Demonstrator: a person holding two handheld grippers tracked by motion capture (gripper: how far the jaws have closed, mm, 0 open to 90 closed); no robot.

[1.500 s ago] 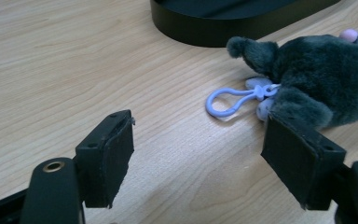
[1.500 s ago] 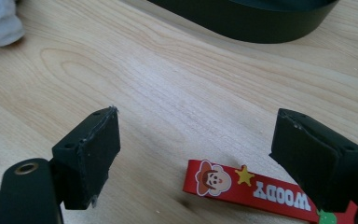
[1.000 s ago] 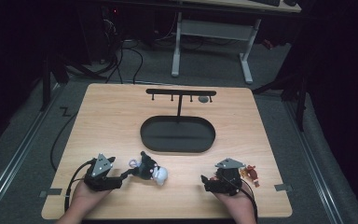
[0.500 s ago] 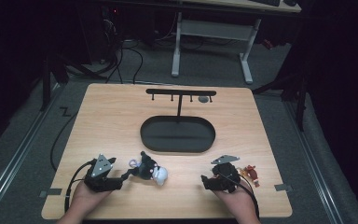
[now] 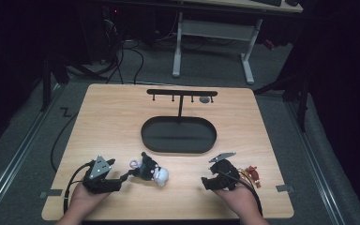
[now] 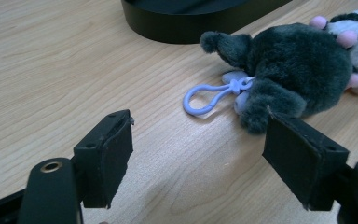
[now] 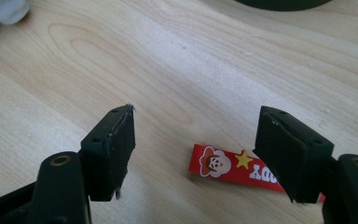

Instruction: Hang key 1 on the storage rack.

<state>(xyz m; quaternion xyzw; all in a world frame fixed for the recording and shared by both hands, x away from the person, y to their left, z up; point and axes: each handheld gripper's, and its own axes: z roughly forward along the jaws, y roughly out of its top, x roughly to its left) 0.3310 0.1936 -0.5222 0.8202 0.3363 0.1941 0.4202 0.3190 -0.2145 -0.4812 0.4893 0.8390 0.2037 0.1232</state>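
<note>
While both claws rest low on the tabletop [image 5: 122, 126], nothing is gripped.
Left claw [image 6: 198, 154] gapes wide near the plush keychain [image 6: 289, 70]; right claw [image 7: 196, 154] gapes wide over the red strap [image 7: 233, 168].

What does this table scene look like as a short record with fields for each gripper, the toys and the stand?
left gripper: open, fingers just short of the plush toy
plush toy: dark grey and white, lying on the table, lilac clip loop toward the gripper
right gripper: open, above the red strap
red strap: flat on the table, printed face and star
hanging stand: upright, black oval base
</note>
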